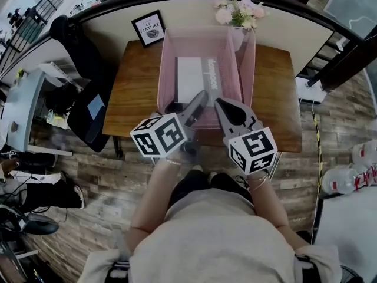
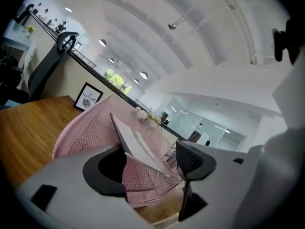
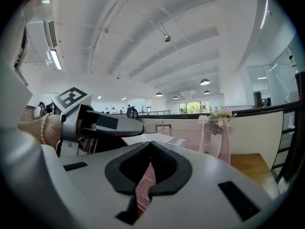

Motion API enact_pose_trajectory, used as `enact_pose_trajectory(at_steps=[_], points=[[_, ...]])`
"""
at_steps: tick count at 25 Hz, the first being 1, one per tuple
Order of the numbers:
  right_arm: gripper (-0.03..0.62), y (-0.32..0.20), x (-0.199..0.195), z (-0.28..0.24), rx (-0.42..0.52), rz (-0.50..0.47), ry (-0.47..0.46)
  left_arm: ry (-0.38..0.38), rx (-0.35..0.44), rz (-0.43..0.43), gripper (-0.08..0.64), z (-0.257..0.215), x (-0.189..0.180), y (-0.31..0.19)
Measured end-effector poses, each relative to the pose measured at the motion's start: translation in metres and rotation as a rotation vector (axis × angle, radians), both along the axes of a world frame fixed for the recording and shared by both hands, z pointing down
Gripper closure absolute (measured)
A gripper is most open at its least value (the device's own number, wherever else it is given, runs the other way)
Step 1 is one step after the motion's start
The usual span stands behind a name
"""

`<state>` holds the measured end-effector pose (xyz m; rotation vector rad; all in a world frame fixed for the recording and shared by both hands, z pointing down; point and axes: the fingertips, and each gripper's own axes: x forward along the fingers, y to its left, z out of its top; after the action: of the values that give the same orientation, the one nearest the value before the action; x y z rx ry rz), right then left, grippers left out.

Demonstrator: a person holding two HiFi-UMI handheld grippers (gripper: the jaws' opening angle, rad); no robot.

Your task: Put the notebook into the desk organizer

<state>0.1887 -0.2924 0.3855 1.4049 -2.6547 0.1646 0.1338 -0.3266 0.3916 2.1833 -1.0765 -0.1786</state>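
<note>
The pink mesh desk organizer [image 1: 248,58] stands on the wooden table [image 1: 131,99]. Inside it the white and grey notebook [image 1: 195,78] leans tilted. My left gripper [image 1: 197,102] is at the organizer's near left wall, jaws open. In the left gripper view the notebook's [image 2: 138,144] near corner and the mesh wall [image 2: 81,128] show between the spread jaws [image 2: 150,163], and no pad presses on them. My right gripper [image 1: 227,109] hovers at the near right wall. Its jaws [image 3: 151,144] are shut with nothing held. The left gripper [image 3: 109,125] lies just left of it.
A framed picture [image 1: 148,28] and a small bunch of flowers [image 1: 238,10] stand at the table's back edge against a curved railing. A dark jacket on a chair [image 1: 82,58] is left of the table. Water bottles [image 1: 353,178] stand on the floor at right.
</note>
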Motion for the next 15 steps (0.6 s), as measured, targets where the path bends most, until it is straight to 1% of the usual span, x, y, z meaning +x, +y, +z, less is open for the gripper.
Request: enact_pose_trajectory(at_steps=[3, 5, 7, 10, 11, 13, 15], points=[[0.58, 0.0, -0.004, 0.001, -0.005, -0.019, 0.013, 0.002, 0.004, 0.013, 0.198, -0.001, 0.003, 0.001], [0.58, 0.002, -0.01, 0.002, -0.01, -0.051, 0.021, 0.008, 0.008, 0.015, 0.179, -0.003, 0.004, 0.001], [0.58, 0.004, -0.016, 0.004, -0.016, -0.083, 0.038, 0.03, 0.008, 0.013, 0.164, -0.005, 0.004, 0.001], [0.578, 0.005, -0.019, 0.006, -0.004, -0.085, 0.087, 0.063, 0.012, 0.014, 0.136, -0.007, 0.004, 0.002], [0.572, 0.004, -0.02, 0.007, 0.001, -0.085, 0.103, 0.071, 0.013, 0.016, 0.13, -0.008, 0.004, 0.002], [0.523, 0.004, -0.023, 0.007, 0.003, -0.094, 0.131, 0.085, 0.014, 0.018, 0.12, -0.009, 0.004, 0.002], [0.515, 0.004, -0.027, 0.007, 0.011, -0.104, 0.164, 0.097, 0.014, 0.018, 0.117, -0.009, 0.003, 0.002]])
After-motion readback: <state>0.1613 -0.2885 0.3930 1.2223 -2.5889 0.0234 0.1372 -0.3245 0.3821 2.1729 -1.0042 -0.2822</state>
